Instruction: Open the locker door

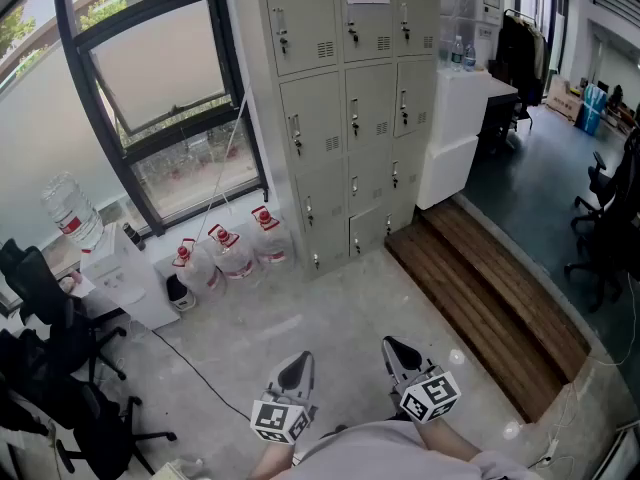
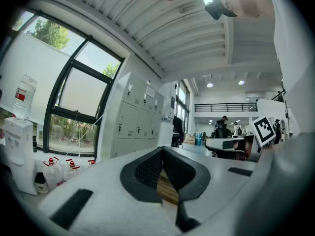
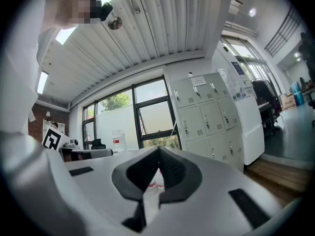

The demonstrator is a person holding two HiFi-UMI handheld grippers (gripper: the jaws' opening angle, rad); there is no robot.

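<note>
Both our left gripper (image 1: 296,366) and right gripper (image 1: 399,353) hold jaws clenched on nothing, well apart from the locker (image 1: 350,118) ahead, whose doors we see all closed.

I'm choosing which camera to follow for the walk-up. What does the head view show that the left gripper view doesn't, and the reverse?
Only the head view: the black chairs at the left and a cable across the floor. Only the left gripper view: the ceiling and people far down the room. Both: the lockers, doors closed, the window, the water dispenser and the water bottles beside it.
</note>
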